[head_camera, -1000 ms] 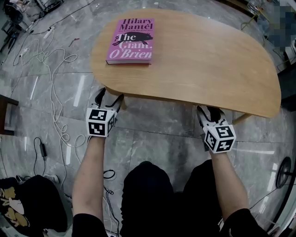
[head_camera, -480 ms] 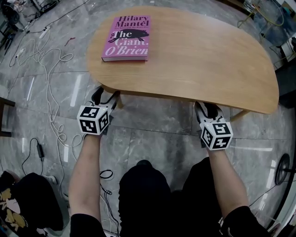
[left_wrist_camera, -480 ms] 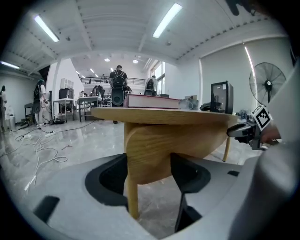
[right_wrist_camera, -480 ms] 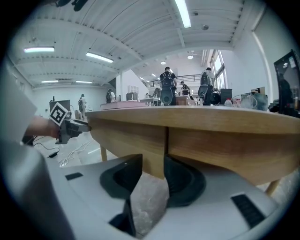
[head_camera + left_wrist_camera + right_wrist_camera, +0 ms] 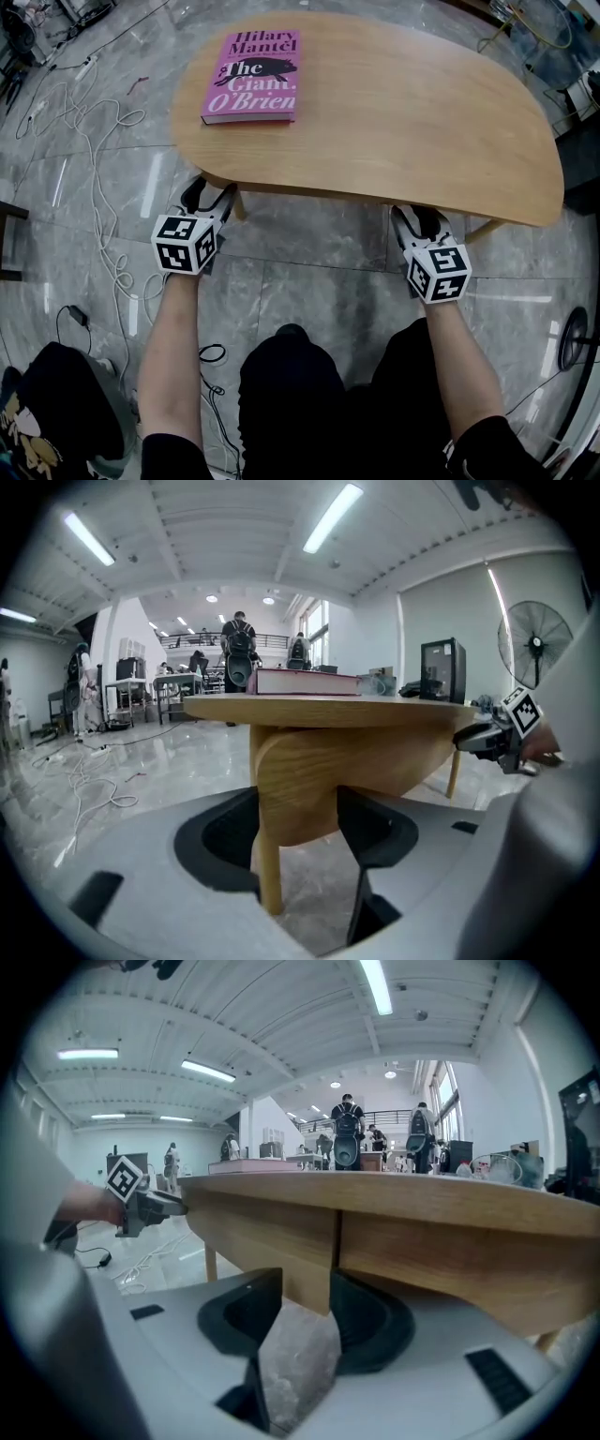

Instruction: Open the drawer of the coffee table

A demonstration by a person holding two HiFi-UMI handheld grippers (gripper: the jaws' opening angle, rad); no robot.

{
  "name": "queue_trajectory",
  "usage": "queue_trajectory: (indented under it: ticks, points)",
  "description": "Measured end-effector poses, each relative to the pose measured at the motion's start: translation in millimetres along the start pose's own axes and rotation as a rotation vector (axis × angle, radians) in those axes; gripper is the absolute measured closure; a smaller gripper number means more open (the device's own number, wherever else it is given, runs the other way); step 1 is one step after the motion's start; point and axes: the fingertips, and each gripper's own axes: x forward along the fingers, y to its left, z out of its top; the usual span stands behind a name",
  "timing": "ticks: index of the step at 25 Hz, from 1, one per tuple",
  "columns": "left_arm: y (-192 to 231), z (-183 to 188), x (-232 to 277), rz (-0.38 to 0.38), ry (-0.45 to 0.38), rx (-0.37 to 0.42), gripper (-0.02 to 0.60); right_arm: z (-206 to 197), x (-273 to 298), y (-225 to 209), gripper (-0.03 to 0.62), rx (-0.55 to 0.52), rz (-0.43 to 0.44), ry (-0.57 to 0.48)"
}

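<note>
The coffee table [image 5: 394, 112] has a wooden top with a pink book [image 5: 251, 75] at its far left. Below its near edge runs the wooden drawer front [image 5: 309, 780]. My left gripper [image 5: 208, 192] reaches under the near-left edge. Its jaws have just been closing, and the front's curved left end stands between its pads [image 5: 225, 841]. My right gripper [image 5: 419, 220] is at the near-right edge. Its jaws have just opened a little, and the front's right end [image 5: 309, 1260] fills the gap between its pads [image 5: 246, 1314]. Each gripper shows in the other's view.
A thin table leg [image 5: 269, 874] stands just behind the left jaws. White cables [image 5: 103, 187] trail over the grey tiled floor at the left, and a black bag [image 5: 56, 412] lies at the near left. The person's lap [image 5: 300, 394] is close to the table. A fan [image 5: 534, 649] stands at the right.
Both grippers keep their places at the table's near edge. The left marker cube has shifted slightly left and turned a little. The head view has drifted.
</note>
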Motion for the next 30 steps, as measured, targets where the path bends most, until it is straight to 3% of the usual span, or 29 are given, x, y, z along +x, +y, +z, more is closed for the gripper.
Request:
queue_trajectory:
  ticks: [4, 8, 15, 22, 30]
  points:
    - [1.6, -4.4, 2.2, -0.009, 0.024, 0.073, 0.333, -24.0, 9.0, 1.9, 0.399, 0.04, 0.008, 0.072]
    - [0.0, -16.8, 6.5, -0.05, 0.054, 0.102, 0.316, -36.2, 15.8, 2.6, 0.388, 0.1, 0.018, 0.081]
    - [1.4, -21.0, 17.9, -0.081, 0.068, 0.079, 0.305, -34.3, 19.9, -2.2, 0.427, 0.1, -0.009, 0.074]
    - [2.4, -21.2, 8.8, -0.127, 0.091, 0.062, 0.35, -33.7, 13.4, -5.1, 0.49, 0.065, 0.0, 0.063]
    - [-1.0, -23.7, 1.5, -0.079, 0.093, 0.052, 0.344, -32.9, 3.4, 4.8, 0.48, 0.056, 0.038, 0.047]
